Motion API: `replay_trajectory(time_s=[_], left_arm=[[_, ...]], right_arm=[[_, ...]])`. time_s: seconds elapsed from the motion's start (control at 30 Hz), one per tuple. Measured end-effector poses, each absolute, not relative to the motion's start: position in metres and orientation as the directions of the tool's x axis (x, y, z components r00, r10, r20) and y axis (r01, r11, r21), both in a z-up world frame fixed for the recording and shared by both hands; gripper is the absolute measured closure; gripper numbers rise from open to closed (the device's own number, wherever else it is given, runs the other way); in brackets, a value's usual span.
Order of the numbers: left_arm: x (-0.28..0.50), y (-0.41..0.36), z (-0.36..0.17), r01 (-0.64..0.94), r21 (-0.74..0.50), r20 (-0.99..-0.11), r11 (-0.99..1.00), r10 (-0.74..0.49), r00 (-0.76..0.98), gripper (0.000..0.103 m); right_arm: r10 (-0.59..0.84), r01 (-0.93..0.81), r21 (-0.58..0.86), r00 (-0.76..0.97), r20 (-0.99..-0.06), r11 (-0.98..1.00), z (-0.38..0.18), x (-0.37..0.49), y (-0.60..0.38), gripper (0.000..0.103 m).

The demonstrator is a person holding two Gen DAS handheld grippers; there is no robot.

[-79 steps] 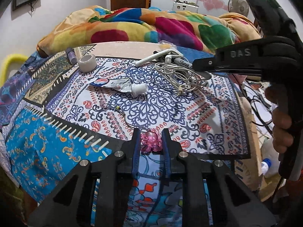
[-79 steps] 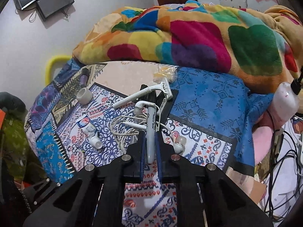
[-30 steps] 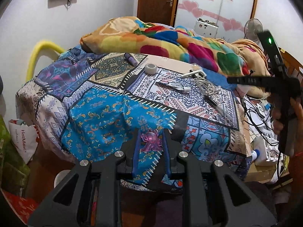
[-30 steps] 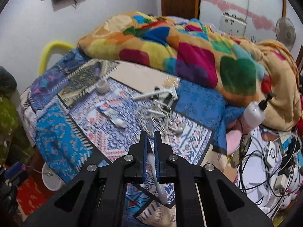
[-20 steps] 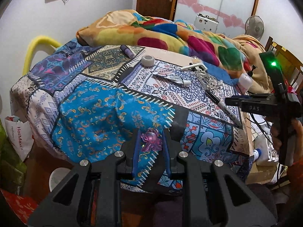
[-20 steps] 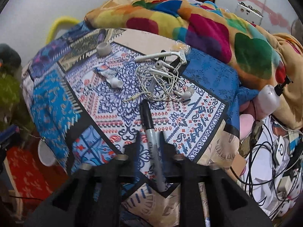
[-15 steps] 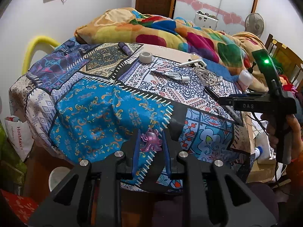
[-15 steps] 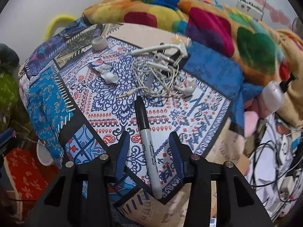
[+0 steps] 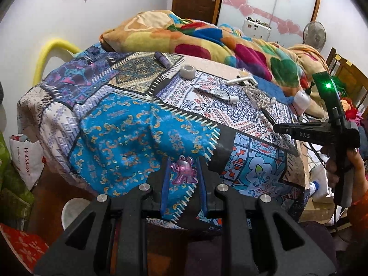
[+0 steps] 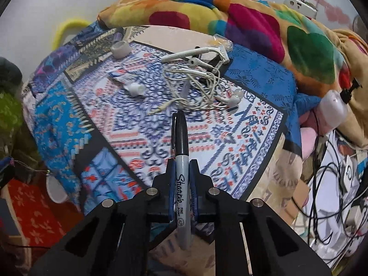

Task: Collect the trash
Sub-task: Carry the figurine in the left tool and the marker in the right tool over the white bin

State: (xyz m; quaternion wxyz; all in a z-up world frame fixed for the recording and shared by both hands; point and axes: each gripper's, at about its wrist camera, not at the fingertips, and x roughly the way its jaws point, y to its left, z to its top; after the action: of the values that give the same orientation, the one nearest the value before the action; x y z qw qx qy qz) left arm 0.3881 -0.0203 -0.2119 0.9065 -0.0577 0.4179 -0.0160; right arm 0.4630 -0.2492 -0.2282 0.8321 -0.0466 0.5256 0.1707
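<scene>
my right gripper (image 10: 182, 174) jaws are closing on the marker (image 10: 182, 161) mid-barrel near the bed's (image 10: 264, 158) edge; it's light, stiff, slippery.

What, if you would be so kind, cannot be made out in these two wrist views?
- Left view: the marker is mostly hidden behind the right gripper.
- Right view: the marker's lower end is hidden behind that gripper's body, jaws closing on its barrel.
- Left view: whether the pads press the purple octopus toy in the left gripper.
- Right view: print on the small tube, blurred.
</scene>
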Motion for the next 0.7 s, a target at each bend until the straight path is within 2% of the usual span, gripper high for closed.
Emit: replay_trajectory(time_s=[0.4,0.7], left_arm=[[0.337,0.048,-0.176,-0.121,-0.12,-0.704,0.985,0.001,0.71,0.081],[0.285,0.122,-0.171,-0.255,-0.122,-0.693,0.959,0.101,0.714,0.081]], right_arm=[[0.335,-0.469,0.094,0.463,-0.821,0.878,-0.155,0.414,-0.168,0.092],[0.471,-0.621,0.143,0.405,-0.783,0.771,-0.132,0.378,-0.073,0.092]])
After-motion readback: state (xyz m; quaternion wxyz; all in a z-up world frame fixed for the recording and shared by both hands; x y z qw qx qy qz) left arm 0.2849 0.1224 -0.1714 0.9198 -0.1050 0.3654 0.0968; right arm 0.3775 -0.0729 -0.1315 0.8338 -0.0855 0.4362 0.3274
